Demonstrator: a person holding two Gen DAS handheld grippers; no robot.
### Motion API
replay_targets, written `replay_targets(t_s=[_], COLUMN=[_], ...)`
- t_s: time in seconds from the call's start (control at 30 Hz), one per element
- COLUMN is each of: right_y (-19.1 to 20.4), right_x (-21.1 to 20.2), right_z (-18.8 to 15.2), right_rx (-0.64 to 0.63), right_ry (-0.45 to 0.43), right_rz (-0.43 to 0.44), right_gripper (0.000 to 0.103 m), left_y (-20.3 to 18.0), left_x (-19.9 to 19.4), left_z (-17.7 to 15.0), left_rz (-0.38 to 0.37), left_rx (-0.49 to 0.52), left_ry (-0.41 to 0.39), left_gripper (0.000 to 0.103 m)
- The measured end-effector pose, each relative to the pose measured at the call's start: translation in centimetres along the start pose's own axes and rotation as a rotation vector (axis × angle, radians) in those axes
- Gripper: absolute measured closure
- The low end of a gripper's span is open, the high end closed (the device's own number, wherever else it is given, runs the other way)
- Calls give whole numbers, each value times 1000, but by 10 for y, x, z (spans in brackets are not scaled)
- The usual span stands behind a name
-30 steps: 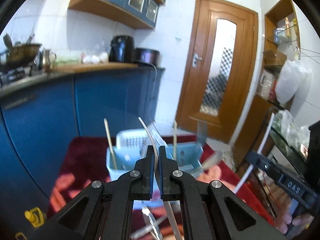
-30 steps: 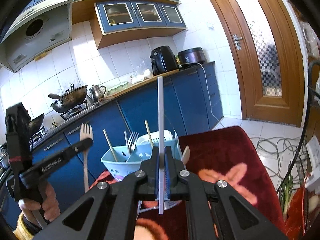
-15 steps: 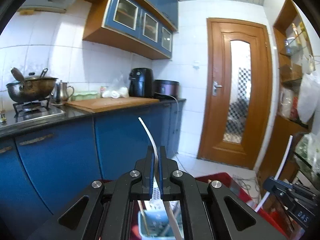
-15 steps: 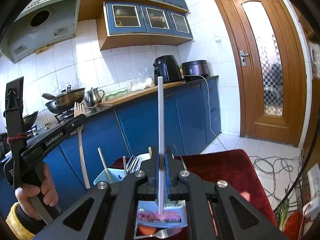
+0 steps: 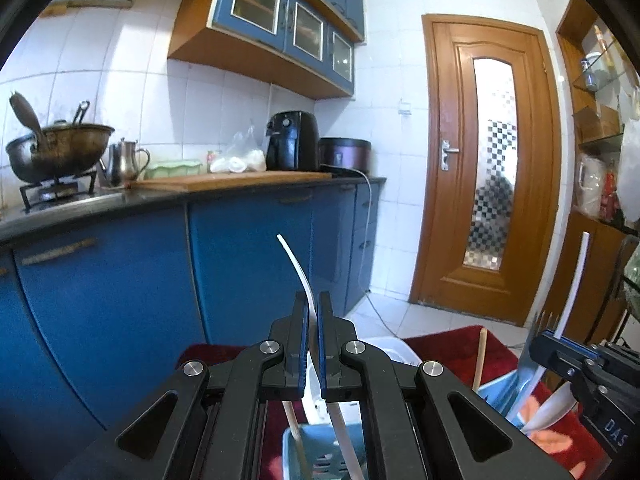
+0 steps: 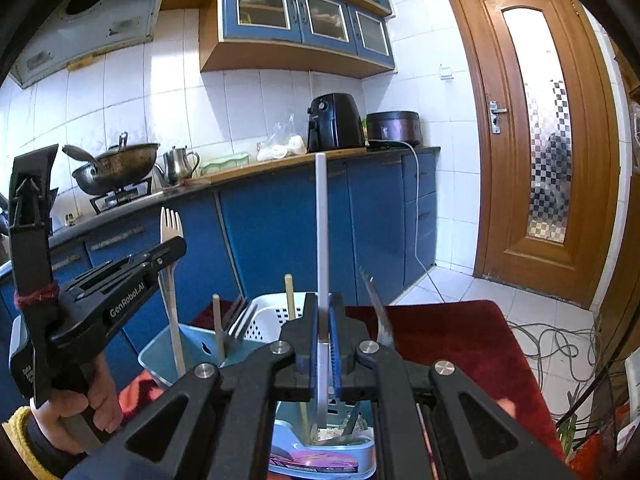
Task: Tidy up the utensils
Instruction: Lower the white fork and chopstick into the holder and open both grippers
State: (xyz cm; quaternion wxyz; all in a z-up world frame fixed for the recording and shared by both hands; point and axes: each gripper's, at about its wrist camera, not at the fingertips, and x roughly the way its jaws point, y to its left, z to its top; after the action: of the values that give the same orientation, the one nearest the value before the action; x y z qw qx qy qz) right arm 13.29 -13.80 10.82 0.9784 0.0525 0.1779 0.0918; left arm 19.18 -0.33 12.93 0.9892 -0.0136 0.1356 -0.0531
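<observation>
My left gripper (image 5: 313, 300) is shut on a white plastic fork (image 5: 296, 264), held upright above a light blue utensil holder (image 5: 316, 452). In the right wrist view the fork (image 6: 171, 228) shows its tines above that gripper (image 6: 176, 248). My right gripper (image 6: 323, 300) is shut on a white plastic utensil handle (image 6: 321, 220), upright over the light blue holder (image 6: 188, 344). Metal forks (image 6: 236, 316) and wooden sticks (image 6: 289, 296) stand in the holder. The right gripper also shows in the left wrist view (image 5: 548, 340).
A white perforated basket (image 6: 272, 312) stands behind the holder on a dark red cloth (image 6: 448, 340). Blue kitchen cabinets (image 5: 248, 264) and a counter with a wok (image 5: 60, 148) lie beyond. A wooden door (image 5: 488, 168) is at right, cables (image 6: 560, 344) on the floor.
Both grippers stayed shut on their utensils. The left camera view rose from the holder to the room, then the holder came back under it. The right gripper lowered closer over the holder.
</observation>
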Motion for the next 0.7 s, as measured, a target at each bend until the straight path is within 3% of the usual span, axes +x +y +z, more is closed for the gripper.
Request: replay_targets(t_s=[0.33, 0.43, 0.7], right_y=[1, -1, 0], right_x=[9, 9, -4], right_z=[-10, -10, -6], right_rx=[13, 25, 55], right_ry=[33, 38, 21], right_rz=[23, 30, 45], right_gripper=[95, 84, 79], left_y=[-5, -4, -4], left_x=[6, 6, -1], left_z=[-23, -27, -26], left_rz=[-37, -42, -53], left_rx=[6, 1, -4], left_ry=[46, 62, 96], left_gripper=[99, 99, 81])
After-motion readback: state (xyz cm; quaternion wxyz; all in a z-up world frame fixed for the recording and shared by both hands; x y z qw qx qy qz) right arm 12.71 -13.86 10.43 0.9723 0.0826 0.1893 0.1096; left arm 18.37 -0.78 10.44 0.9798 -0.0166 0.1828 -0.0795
